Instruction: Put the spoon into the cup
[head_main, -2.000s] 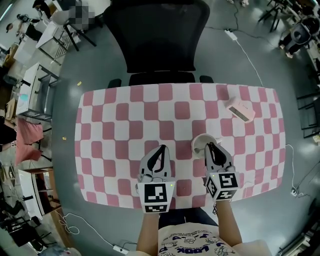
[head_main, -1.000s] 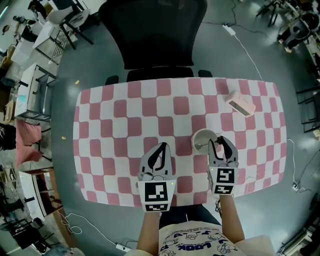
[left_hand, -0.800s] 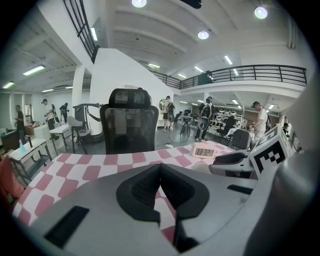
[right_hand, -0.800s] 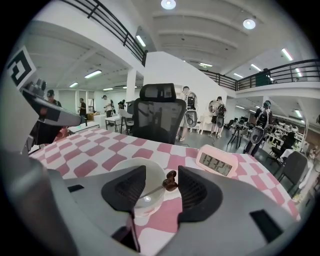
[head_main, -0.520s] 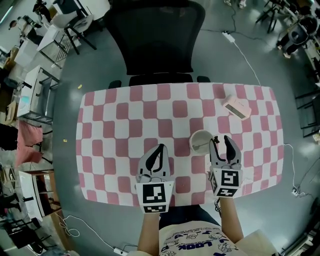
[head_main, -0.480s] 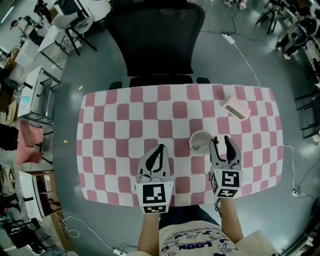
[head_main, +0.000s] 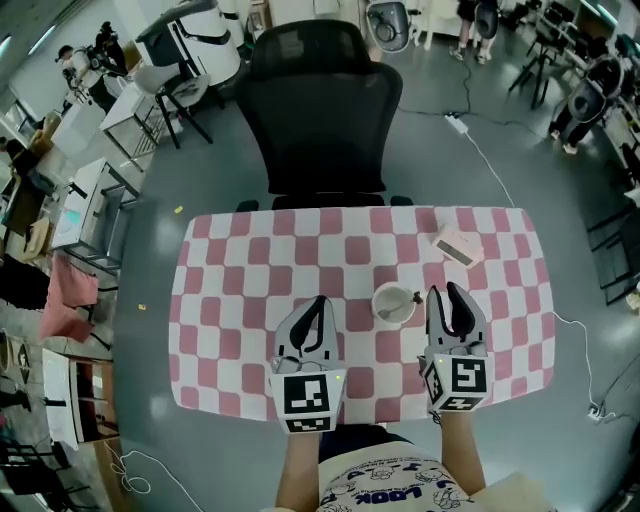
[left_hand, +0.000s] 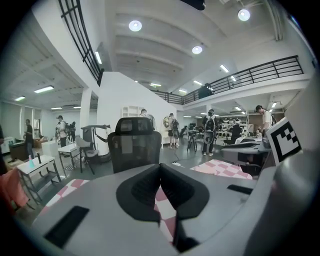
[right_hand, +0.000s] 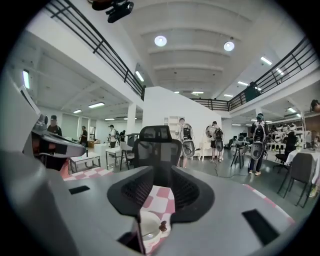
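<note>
A white cup (head_main: 394, 303) stands on the pink-and-white checked table (head_main: 250, 270), right of centre, with the spoon (head_main: 385, 309) lying inside it. My right gripper (head_main: 445, 292) hangs in the air just right of the cup, apart from it. Its jaws are closing with nothing between them. In the right gripper view the cup (right_hand: 148, 229) and the spoon's dark end (right_hand: 162, 227) show low down through the gap of the right gripper (right_hand: 161, 172). My left gripper (head_main: 318, 300) is shut and empty left of the cup, and the left gripper (left_hand: 160, 167) has its tips meeting.
A flat pink box (head_main: 457, 245) lies near the table's far right corner. A black office chair (head_main: 318, 100) stands behind the far edge. Desks, chairs and people fill the hall beyond. A cable (head_main: 500, 170) trails on the floor at the right.
Both grippers have risen off the table. The right gripper's jaws stand narrower than half a second ago. The cup with the spoon has stayed in place.
</note>
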